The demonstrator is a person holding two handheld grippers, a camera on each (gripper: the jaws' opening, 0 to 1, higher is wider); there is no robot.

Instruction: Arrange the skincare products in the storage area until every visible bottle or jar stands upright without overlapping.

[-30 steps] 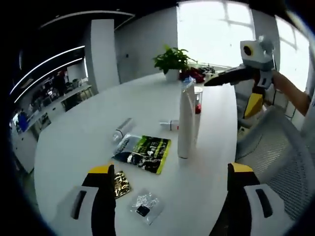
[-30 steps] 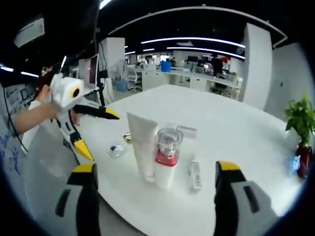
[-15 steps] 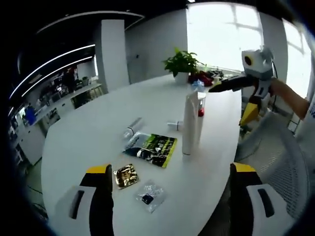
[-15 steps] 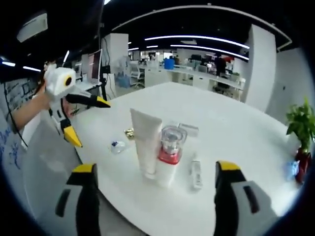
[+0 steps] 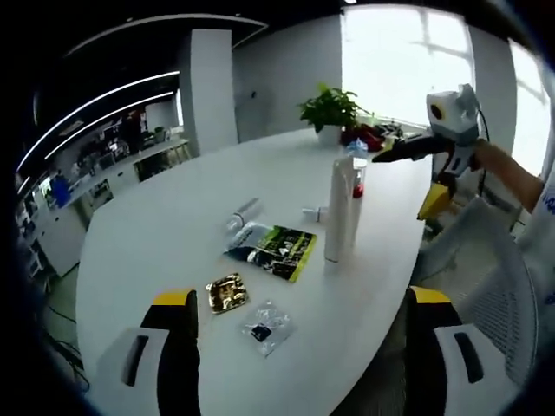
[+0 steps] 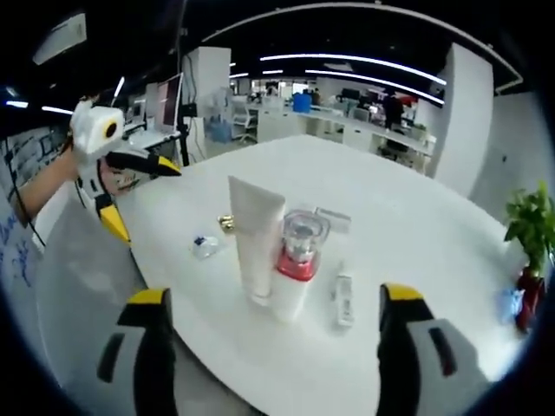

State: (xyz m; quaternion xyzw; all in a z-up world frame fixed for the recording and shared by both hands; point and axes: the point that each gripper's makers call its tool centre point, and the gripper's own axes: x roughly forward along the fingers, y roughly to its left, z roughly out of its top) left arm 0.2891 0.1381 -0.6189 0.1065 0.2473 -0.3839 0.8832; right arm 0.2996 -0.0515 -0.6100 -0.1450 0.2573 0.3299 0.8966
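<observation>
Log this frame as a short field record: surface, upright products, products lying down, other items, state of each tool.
surface: white table
upright: white tube, touching the red-collared pump bottle
lying down: small tube; silver bottle
other items: green-black pouch, gold sachet, clear packet, potted plant
left tool: open, holding nothing
right tool: open, holding nothing
</observation>
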